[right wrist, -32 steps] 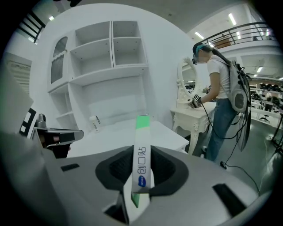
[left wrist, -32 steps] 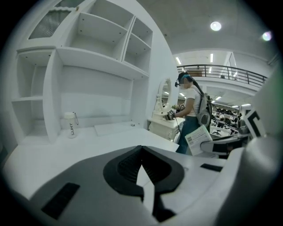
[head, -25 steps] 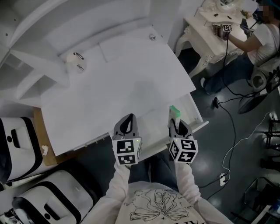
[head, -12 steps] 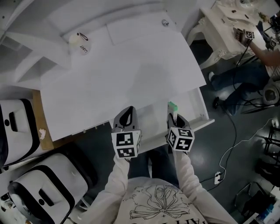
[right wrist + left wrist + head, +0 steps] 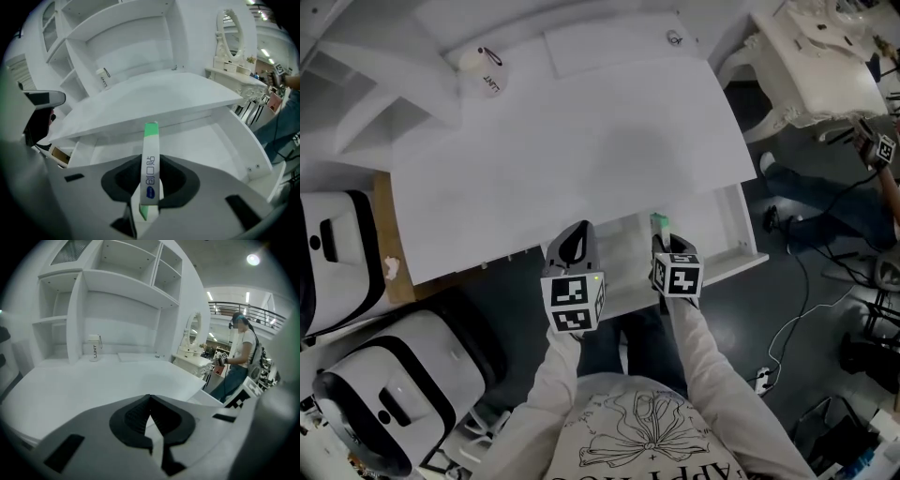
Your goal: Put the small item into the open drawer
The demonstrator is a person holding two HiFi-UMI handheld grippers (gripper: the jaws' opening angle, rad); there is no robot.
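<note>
small item, maybe boxed, clamped in right tool over drawer; left tool closed.

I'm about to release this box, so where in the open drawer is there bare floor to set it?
The visible drawer floor is bare, from the desk top's edge out to the right wall. Nothing lies ahead of the box. The desk top is mostly free too, and only its back left corner is taken, by a bottle.
</note>
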